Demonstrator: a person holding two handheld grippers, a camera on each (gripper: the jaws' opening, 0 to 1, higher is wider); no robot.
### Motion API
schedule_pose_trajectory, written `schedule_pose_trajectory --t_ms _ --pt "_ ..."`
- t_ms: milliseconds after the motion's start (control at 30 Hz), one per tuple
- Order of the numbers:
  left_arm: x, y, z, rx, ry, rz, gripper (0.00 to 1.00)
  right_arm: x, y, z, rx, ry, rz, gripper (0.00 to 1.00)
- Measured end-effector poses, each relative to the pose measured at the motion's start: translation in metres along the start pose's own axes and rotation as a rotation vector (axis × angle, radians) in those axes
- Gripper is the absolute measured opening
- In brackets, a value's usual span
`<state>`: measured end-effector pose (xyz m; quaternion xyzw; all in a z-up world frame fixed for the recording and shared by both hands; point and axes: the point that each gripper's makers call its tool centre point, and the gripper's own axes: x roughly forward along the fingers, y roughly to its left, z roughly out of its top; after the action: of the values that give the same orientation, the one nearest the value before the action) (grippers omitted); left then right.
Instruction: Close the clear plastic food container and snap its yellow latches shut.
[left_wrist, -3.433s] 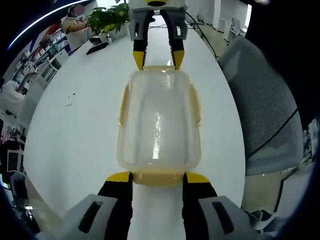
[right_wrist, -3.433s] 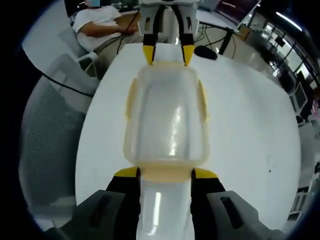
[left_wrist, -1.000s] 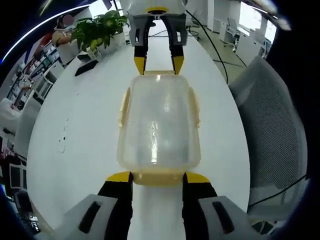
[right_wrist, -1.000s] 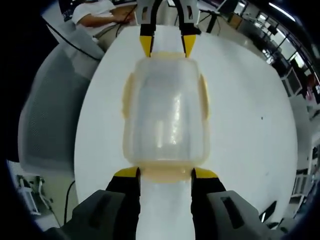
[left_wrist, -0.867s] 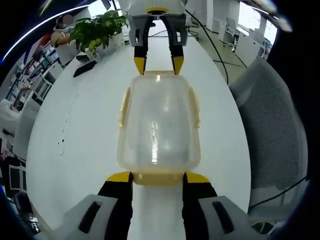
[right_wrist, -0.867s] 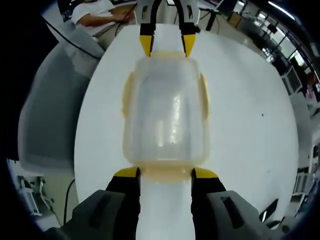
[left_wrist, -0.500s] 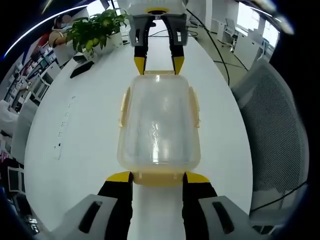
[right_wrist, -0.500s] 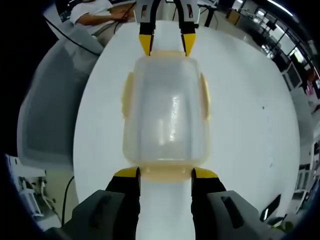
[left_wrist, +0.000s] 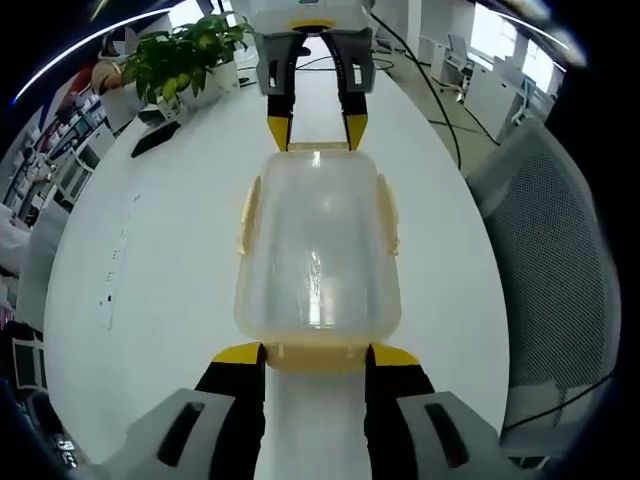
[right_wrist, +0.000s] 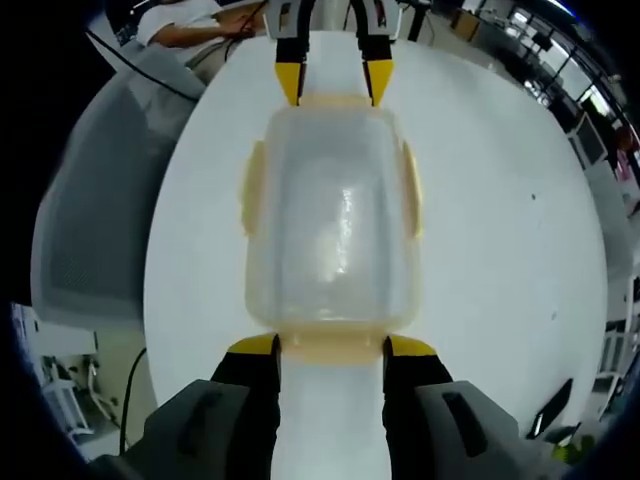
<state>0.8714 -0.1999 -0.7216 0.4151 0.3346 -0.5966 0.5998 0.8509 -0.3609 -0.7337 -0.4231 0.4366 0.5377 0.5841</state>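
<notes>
The clear plastic food container (left_wrist: 318, 245) is lying lid-up on the white bench (left_wrist: 150, 260), stretched lengthwise between the two sets of tongs. In the left gripper view the left tongs (left_wrist: 316, 354) are standing spread, one jaw at each near corner, with the yellow end latch (left_wrist: 316, 353) sitting between the tips. At the far end the right tongs (left_wrist: 317, 128) are facing back in the same spread stance. The right gripper view is showing the mirror picture: the right tongs (right_wrist: 331, 345) are bracketing their own near latch (right_wrist: 331, 346), the container (right_wrist: 332, 220) running away from them, and the left tongs (right_wrist: 331, 84) are waiting at the far end. Neither set is gripping anything; whether the tips are actually touching the corners I cannot tell.

The lid appears seated, and the side latches (left_wrist: 245, 215) look folded down, though whether they have clicked is not readable.

The risks, as I am judging them:
- With both ends pressed at once, uneven force could be sliding the box across the smooth bench.
- Spread jaws may be straddling the end latch instead of pressing it, leaving it unsnapped.
- Pushing down hard could be flexing the thin lid and popping a side latch loose.
</notes>
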Motion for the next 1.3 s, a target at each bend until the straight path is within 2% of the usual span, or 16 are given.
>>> schedule_pose_trajectory --t_ms 367,900,1300 --pt "0.0062 -0.0002 -0.0052 -0.008 0.016 -0.010 0.32 0.0022 -0.0009 0.0007 -0.001 -0.004 0.011 0.37" --pt "0.0023 0.0010 -0.0075 0.001 0.025 -0.008 0.33 0.0029 -0.0013 0.0043 -0.001 0.000 0.013 0.37" --pt "0.0055 0.0018 -0.0060 -0.015 0.007 0.008 0.34 0.0049 -0.0043 -0.0013 0.003 0.024 0.000 0.38"
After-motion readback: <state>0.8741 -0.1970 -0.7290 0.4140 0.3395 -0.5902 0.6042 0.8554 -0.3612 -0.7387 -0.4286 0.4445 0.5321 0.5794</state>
